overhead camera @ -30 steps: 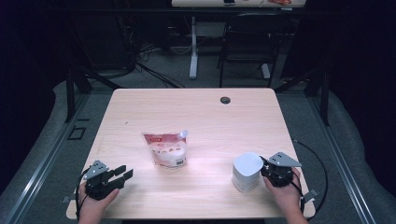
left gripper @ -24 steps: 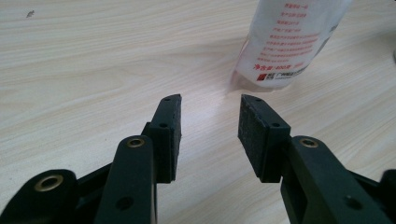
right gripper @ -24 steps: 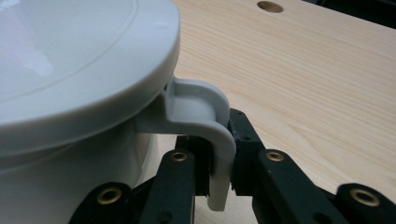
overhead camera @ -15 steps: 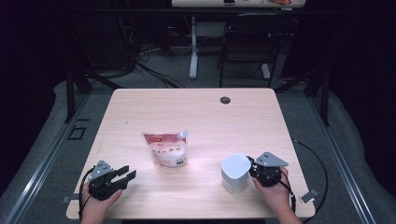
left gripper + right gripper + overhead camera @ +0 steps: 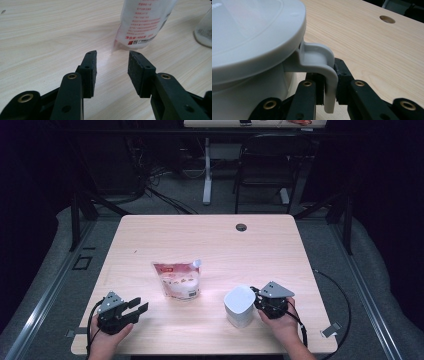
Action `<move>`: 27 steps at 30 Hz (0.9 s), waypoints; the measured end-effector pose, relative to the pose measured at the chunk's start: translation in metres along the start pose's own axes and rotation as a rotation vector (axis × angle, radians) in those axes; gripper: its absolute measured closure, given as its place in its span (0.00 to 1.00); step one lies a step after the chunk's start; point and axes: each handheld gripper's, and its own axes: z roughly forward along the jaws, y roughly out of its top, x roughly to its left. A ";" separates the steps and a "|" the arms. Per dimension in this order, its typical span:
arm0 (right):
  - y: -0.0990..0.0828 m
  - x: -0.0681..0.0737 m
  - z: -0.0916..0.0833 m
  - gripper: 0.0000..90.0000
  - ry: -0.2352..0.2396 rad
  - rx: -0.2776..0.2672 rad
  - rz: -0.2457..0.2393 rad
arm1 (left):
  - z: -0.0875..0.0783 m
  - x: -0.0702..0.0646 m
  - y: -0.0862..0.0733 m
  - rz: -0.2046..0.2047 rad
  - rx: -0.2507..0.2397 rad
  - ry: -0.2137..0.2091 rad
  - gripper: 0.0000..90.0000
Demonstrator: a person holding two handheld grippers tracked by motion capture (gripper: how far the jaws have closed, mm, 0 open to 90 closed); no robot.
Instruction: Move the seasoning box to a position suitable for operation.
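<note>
Compared with a second ago, the lidded white plastic jug [image 5: 239, 306] sits farther left on the near right of the pale wooden table [image 5: 210, 240], closer to the red-and-white stand-up pouch [image 5: 177, 280] at the near centre, so the work looks like bringing jug and pouch together. The right gripper [image 5: 329, 85] is clamped on the jug's curved handle [image 5: 325, 72]; its lid is on, contents hidden. The left gripper [image 5: 111, 72] rests near left, jaws apart and empty, facing the upright, seemingly sealed pouch.

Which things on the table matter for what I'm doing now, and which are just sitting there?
In play:
- white lidded container, gripped by its handle in the right gripper
- pouch, ahead of the open left gripper

Lying about:
- table's cable hole
</note>
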 end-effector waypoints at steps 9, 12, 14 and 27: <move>0.000 0.006 0.005 0.91 -0.002 -0.003 -0.003 | 0.004 -0.002 -0.001 0.020 0.023 -0.008 0.66; 0.000 0.005 0.005 0.91 0.005 -0.003 -0.011 | 0.004 -0.002 -0.001 0.019 0.025 -0.009 0.66; -0.002 0.004 0.006 0.91 0.023 -0.001 -0.006 | 0.003 -0.001 -0.001 0.016 0.031 -0.008 0.66; -0.007 -0.006 0.000 0.80 0.083 0.000 0.063 | 0.004 0.000 -0.003 0.017 0.029 -0.005 0.65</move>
